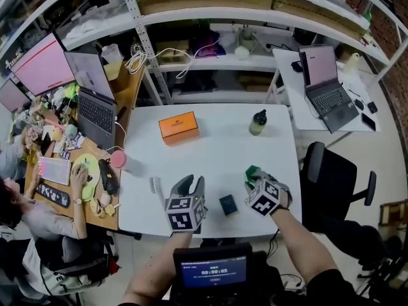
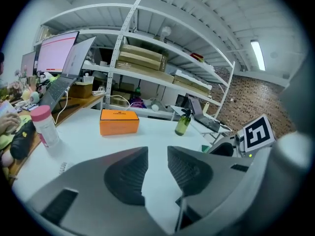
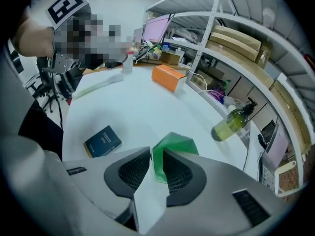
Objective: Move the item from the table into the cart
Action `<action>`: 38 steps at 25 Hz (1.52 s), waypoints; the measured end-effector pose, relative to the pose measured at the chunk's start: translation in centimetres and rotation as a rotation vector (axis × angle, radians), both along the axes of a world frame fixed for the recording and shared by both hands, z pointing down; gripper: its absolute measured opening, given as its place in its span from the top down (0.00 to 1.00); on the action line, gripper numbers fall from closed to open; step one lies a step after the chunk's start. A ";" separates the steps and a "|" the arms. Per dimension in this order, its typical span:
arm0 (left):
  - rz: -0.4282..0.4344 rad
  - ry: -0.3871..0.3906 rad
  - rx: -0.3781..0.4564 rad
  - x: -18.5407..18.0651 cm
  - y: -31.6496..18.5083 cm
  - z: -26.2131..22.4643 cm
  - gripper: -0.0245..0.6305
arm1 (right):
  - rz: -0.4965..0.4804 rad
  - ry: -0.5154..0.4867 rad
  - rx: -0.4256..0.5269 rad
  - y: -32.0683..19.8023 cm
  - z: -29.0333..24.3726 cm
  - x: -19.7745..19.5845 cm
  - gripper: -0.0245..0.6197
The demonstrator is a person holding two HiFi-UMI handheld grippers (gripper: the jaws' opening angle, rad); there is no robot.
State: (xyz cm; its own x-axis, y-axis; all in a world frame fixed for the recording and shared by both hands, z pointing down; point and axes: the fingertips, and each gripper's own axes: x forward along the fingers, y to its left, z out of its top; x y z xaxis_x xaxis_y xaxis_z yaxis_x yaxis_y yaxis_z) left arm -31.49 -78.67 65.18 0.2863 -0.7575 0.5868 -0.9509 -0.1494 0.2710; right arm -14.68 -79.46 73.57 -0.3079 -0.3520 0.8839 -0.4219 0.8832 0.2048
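The right claw [image 3: 156, 154] has its jaws drawn close on the near edge of a green pack [image 3: 174, 149], and the pads appear to press it from both sides. The pack still sits on the white worktop [image 1: 217, 139], toward the front right. Since only an edge seems to be held, the main risk I see is that the pack pivots or slips out once it is lifted, more so if the wrist swings fast. A blue box [image 3: 102, 141] lies near it on the left, and a low sideways sweep could knock it. No cart can be picked out in any view, so the carry would go toward a place not yet in sight, and a loosely held pack might drop on the way. The bottle [image 3: 231, 122] and the orange box [image 1: 178, 127] stand well apart at the back and look safe. In the head view the right forearm comes in from the lower right, with the claw tipped steeply down onto the pack. The left claw [image 2: 157, 154] has its jaws wide apart with nothing between them. It is angled more gently, forward over bare worktop near the front edge and left of the blue box, with its forearm rising from the bottom of the view.
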 end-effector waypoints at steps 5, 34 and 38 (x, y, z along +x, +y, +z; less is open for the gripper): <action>0.030 0.015 -0.002 -0.1 -0.5 1.0 0.76 | -0.055 0.118 -0.016 -0.5 0.9 -0.6 0.90; 0.589 0.178 0.455 18.6 3.7 -21.4 0.96 | 0.559 -0.181 0.467 11.9 -29.3 14.8 0.96; 0.754 0.263 0.502 23.1 8.3 -24.9 0.96 | 0.731 -0.156 0.586 19.6 -34.1 18.3 0.96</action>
State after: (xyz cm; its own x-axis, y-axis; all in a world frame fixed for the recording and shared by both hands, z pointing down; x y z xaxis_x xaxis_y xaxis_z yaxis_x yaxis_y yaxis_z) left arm -8.44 -70.36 40.31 0.8806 -0.4654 0.0890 -0.4736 -0.8577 0.2000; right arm 3.60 -59.91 39.51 0.0651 -0.8786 0.4731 -0.8896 0.1637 0.4265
